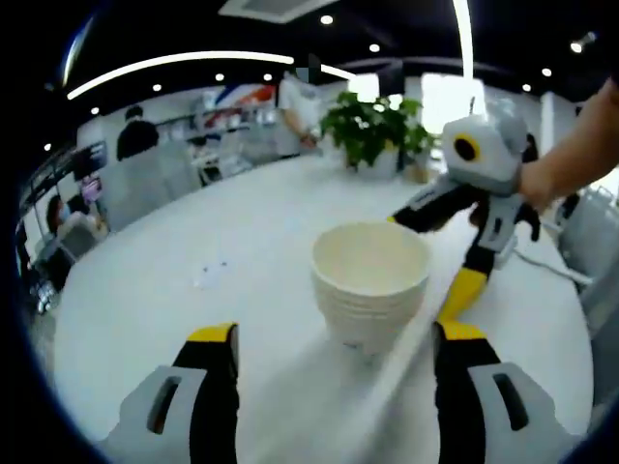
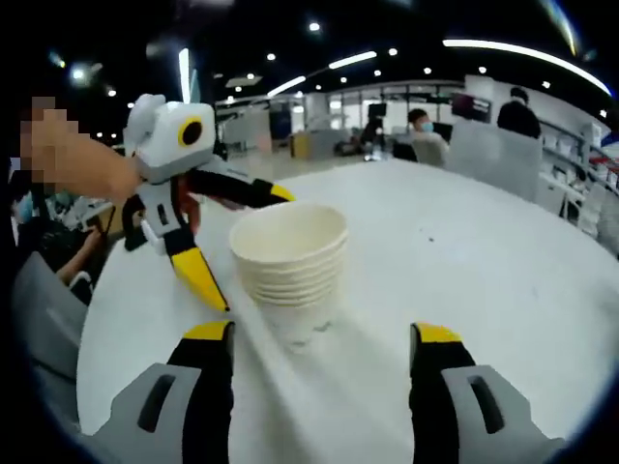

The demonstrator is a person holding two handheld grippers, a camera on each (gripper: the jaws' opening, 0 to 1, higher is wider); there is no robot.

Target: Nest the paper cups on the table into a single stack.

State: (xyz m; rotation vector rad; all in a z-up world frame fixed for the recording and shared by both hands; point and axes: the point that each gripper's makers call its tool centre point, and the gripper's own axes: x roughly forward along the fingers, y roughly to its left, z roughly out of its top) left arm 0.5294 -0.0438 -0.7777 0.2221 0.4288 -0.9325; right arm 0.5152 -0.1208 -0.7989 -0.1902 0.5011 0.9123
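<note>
Gaping tools (image 1: 334, 343) apparently flanking stacked cups (image 1: 371, 285)

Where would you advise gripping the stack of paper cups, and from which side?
I would grip the stack of paper cups across its layered rims, coming level from the side. It stands upright on the table and tapers downward, so the wide top bands probably hold best.

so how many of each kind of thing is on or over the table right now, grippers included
stack of nested paper cups: 1, individual cups too blurred to count
grippers: 2, left gripper and right gripper, both with jaws open
potted plant: 1
total: 4
</note>
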